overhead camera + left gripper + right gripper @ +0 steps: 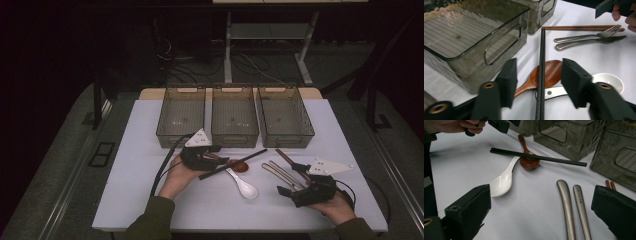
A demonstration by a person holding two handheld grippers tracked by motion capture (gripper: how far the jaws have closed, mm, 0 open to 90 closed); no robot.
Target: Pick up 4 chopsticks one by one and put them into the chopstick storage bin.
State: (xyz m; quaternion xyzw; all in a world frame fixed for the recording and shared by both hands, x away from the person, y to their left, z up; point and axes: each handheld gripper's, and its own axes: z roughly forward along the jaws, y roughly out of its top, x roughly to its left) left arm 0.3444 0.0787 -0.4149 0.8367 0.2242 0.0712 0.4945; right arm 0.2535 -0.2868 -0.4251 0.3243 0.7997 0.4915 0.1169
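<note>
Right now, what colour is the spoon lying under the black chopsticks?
Reddish-brown wood; the spoon shows best in the left gripper view.

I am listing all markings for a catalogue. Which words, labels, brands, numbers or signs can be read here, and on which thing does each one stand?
No text can be read.
Knife handle: a small stamped mark, perhaps a brand, too small and blurred to read.
Fork, spoons, chopsticks, bins, grippers: no marking visible.
</note>
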